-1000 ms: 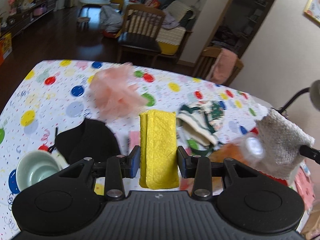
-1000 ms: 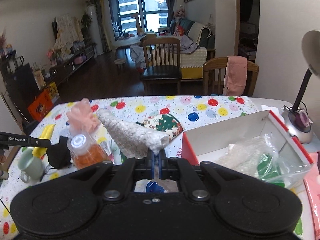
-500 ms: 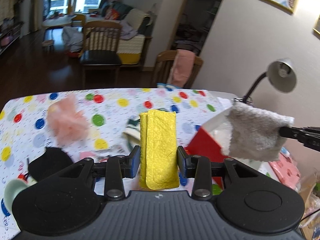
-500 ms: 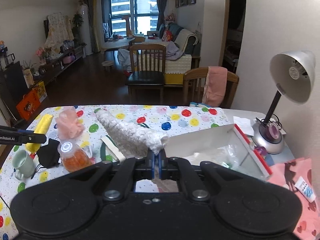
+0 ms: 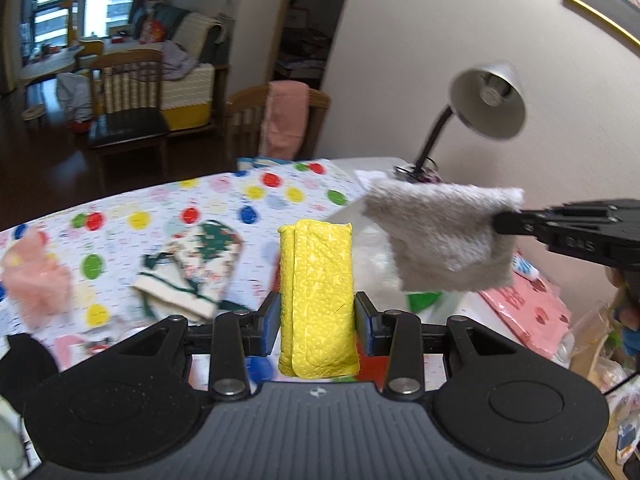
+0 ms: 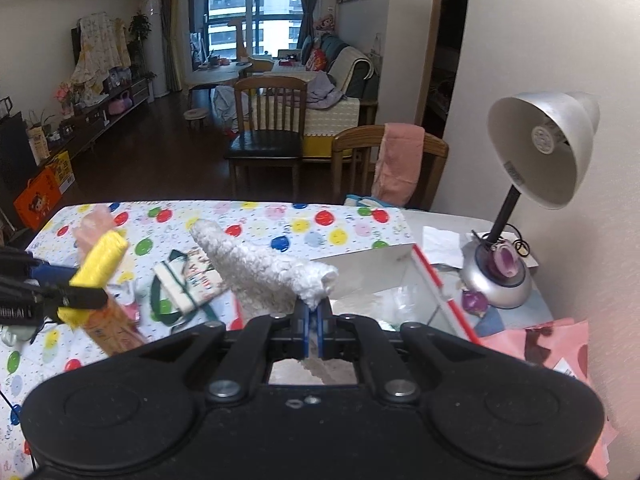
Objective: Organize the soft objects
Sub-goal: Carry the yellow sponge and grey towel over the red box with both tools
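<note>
On the left part of the worktop (image 6: 248, 216), near its far edge, a pink mesh puff (image 5: 34, 276) lies loose, with a patterned fabric piece (image 5: 192, 268) further in towards the middle. The left hand-held gripper (image 5: 316, 320) holds a folded yellow cloth (image 5: 316, 292) upright between its pads, clear of the worktop. To the right, the right hand-held gripper (image 6: 314, 320) is pinched tight on one corner of a fluffy white-grey cloth (image 6: 264, 268), which hangs free from that single hold.

That corner grip looks the weaker one: a quick swing could pull the pile out and drop the cloth short of the white box with a red rim (image 6: 436, 284), which sits at the right end of the worktop. The two loads are close together over it, so they might brush, and the desk lamp (image 6: 540, 148) stands just beyond the box, within reach of a wide swing.

The box holds crinkled clear plastic (image 6: 404, 300); no cloth is visible in it.
</note>
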`<state>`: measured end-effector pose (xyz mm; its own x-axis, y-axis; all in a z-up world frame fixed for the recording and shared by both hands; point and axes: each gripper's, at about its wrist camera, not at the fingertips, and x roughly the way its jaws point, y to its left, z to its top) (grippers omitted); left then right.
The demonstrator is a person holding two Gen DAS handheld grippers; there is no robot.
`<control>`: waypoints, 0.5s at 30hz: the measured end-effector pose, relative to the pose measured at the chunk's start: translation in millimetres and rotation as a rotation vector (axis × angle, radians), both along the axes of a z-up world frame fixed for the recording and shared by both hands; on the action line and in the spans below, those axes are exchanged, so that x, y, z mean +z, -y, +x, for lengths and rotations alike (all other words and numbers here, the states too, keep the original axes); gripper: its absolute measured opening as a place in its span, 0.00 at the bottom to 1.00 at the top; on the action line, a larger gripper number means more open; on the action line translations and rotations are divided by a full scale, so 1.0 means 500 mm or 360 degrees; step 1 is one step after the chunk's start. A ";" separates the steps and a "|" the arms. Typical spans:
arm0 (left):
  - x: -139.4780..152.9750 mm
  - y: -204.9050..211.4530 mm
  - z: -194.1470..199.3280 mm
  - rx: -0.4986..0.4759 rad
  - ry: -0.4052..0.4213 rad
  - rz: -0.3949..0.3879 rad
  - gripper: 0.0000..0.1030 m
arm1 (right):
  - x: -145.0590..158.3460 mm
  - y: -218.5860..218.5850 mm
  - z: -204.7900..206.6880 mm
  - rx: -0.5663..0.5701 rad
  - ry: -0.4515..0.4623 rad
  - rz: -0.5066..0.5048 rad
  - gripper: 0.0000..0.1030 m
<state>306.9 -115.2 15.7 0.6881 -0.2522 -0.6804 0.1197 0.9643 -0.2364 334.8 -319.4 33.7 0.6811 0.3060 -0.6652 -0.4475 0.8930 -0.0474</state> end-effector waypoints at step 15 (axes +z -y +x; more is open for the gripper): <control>-0.076 0.195 0.152 -0.0147 -0.0133 0.0143 0.37 | -0.077 0.106 0.140 -0.0141 -0.0036 -0.0077 0.02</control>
<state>383.1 -212.7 -22.2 0.6047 -0.2475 -0.7570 0.1925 0.9677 -0.1627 405.0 -372.3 -4.8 0.6889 0.2123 -0.6931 -0.3682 0.9261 -0.0823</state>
